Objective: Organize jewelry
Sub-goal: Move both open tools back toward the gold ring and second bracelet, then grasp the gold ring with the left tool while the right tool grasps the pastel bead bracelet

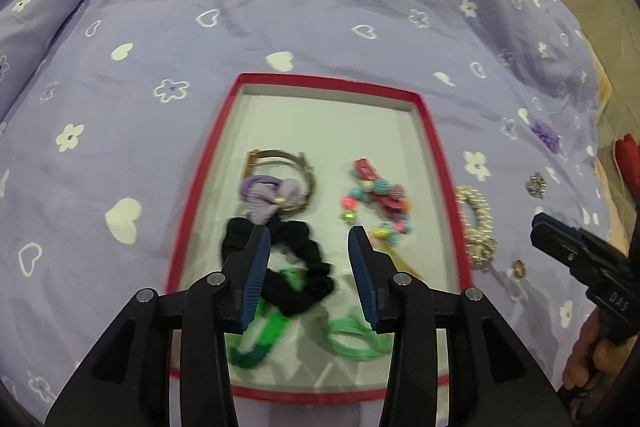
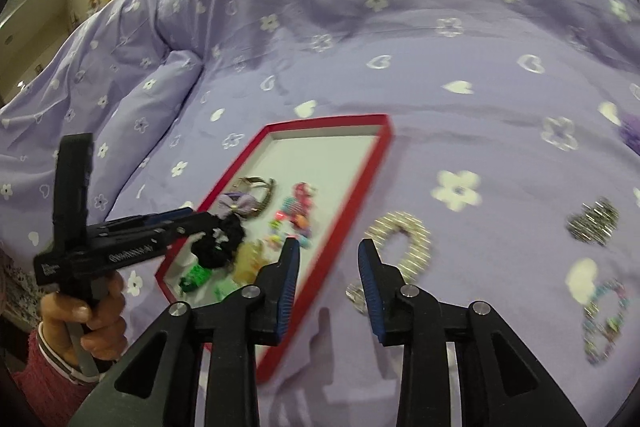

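- Left gripper [image 1: 309, 241]: fingers parted, nothing between them, above the black scrunchie [image 1: 296, 267] in the red tray [image 1: 434, 143].
- Right gripper [image 2: 328, 255]: fingers released and empty, over the bed's purple sheet [image 2: 400, 59], beside the tray's edge.
- Pearl bracelet [image 2: 404, 239] lies on the sheet just outside the tray; a beaded bracelet [image 2: 604, 323] lies well apart.

The left tool [image 1: 308, 239] points steeply down, jaws parted, nothing between its blue pads. The right tool [image 2: 328, 251] also tilts down, jaws parted and empty. A hand [image 2: 94, 323] in a pink sleeve grips the left tool's handle.
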`<state>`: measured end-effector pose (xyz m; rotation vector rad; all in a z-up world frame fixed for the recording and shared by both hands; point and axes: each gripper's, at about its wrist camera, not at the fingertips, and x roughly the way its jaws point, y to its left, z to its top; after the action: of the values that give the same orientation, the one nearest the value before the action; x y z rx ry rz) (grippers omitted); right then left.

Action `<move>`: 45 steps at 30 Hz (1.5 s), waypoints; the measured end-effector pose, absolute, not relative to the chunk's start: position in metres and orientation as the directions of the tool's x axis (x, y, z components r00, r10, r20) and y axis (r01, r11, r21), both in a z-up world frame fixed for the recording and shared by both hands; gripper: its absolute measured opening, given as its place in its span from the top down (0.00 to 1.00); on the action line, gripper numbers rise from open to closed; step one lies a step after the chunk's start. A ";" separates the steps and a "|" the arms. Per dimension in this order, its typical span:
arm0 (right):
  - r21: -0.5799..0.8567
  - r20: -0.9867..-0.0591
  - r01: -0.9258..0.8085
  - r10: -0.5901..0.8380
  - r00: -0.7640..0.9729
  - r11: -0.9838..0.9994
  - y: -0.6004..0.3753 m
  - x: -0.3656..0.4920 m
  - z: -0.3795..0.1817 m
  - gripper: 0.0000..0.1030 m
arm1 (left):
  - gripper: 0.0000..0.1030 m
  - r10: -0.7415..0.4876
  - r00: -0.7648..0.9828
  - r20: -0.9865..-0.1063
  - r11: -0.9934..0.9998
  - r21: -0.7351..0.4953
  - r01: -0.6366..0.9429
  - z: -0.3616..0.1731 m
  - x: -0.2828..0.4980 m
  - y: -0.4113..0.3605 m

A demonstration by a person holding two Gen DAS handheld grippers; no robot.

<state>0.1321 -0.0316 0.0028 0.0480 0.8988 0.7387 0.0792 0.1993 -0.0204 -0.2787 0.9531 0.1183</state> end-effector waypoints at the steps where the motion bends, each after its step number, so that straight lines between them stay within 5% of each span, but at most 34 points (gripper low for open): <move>1: 0.335 -0.694 -0.551 0.596 0.404 0.764 -0.041 0.131 0.003 0.66 | 0.62 -0.030 0.580 -0.814 0.959 -0.187 -0.212 -0.018 0.079 0.194; 19: 0.313 -0.713 -0.343 0.458 0.530 0.885 -0.177 0.110 -0.001 0.60 | 0.61 -0.169 0.565 -0.808 0.976 -0.217 -0.019 -0.005 0.082 0.094; 30: 0.276 -0.741 -0.284 0.392 0.545 0.918 -0.214 0.117 -0.015 0.43 | 0.53 -0.263 0.490 -0.831 0.965 -0.221 0.143 -0.019 0.091 0.018; 45: 0.228 -0.787 -0.308 0.361 0.501 0.924 -0.209 0.147 -0.036 0.37 | 0.51 -0.228 0.430 -0.874 0.969 -0.160 0.189 -0.060 0.125 -0.019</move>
<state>0.1471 -0.2092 -0.0361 0.0604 0.9653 0.4045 0.1249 -0.0193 -0.0603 -0.0399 1.0960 -0.2598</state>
